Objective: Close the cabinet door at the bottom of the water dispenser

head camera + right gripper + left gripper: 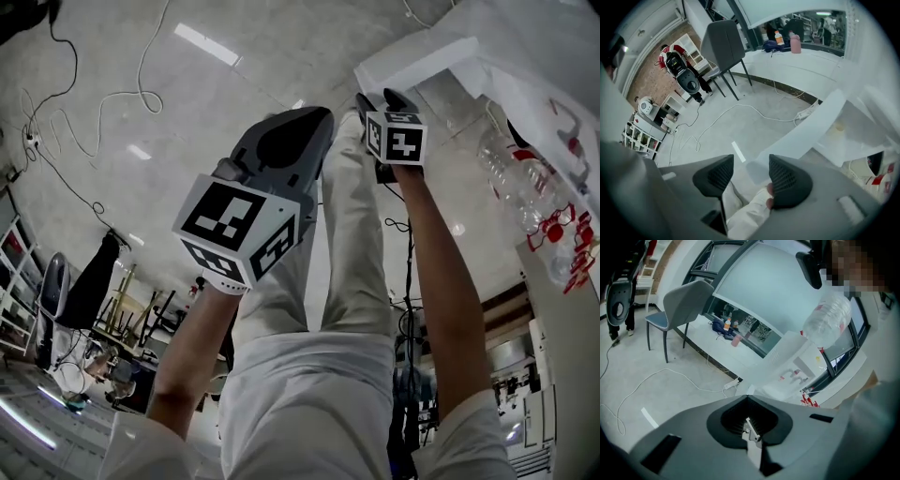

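The white water dispenser (553, 56) stands at the upper right of the head view, with a clear bottle (521, 184) on it. Its cabinet door (420, 54) stands swung out, a white panel. My right gripper (384, 97) is close beside the door's free end. In the right gripper view this gripper (752, 176) is open, and the door (820, 123) runs from just past its jaws up to the open cabinet (858, 137); I cannot tell if they touch. My left gripper (323, 117) hangs over my knees, shut and empty (749, 397), facing the dispenser (794, 367) and bottle (828, 318).
My own trousered legs (352, 234) fill the middle of the head view. A grey chair (723, 43) stands on the floor behind, with white cables (740, 108) and a power strip (806, 112) near the door. Shelves (644, 136) line the left wall.
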A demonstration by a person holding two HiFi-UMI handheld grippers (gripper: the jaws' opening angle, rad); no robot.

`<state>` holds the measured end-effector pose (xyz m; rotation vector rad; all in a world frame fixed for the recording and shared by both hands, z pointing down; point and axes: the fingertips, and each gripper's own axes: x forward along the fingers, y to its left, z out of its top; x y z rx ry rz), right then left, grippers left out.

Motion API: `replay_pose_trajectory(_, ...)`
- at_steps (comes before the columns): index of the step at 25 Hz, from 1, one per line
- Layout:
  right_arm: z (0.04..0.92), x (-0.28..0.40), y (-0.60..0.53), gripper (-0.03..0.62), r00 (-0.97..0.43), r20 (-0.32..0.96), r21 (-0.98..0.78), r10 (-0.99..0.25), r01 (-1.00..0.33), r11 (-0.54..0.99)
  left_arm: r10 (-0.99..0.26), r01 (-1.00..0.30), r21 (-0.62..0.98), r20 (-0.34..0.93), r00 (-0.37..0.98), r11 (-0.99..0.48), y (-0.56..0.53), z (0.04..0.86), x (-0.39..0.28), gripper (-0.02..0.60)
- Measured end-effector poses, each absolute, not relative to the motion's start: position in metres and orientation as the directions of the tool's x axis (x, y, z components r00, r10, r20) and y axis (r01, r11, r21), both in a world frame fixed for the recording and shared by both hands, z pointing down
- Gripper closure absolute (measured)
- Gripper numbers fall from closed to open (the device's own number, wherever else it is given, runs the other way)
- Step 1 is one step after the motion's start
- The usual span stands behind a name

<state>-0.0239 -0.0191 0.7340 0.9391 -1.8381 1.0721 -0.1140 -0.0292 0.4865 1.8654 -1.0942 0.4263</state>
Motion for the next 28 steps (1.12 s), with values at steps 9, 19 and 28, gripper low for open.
replay_pose_trajectory(9, 0.736, 0.039, 0.017, 0.362, -0.337, 0.918, -0.277, -0.211, -0.923, 0.266, -0.456, -0.797, 0.537, 0.656, 0.601, -0.277, -0.025, 0.486, -0.069, 0.580)
replay_pose_trajectory(19, 0.741, 0.116, 0.034, 0.362, -0.253, 0.939, -0.222, -0.234, -0.963, 0.149, -0.400, -0.766, 0.537, 0.653, 0.643, -0.353, -0.025, 0.486, -0.024, 0.580)
replay_pose_trajectory(28, 0.743, 0.158, 0.032, 0.362, -0.194, 0.946, -0.172, -0.259, -0.980, 0.105, -0.361, -0.744, 0.537, 0.653, 0.665, -0.398, -0.029, 0.489, 0.001, 0.580)
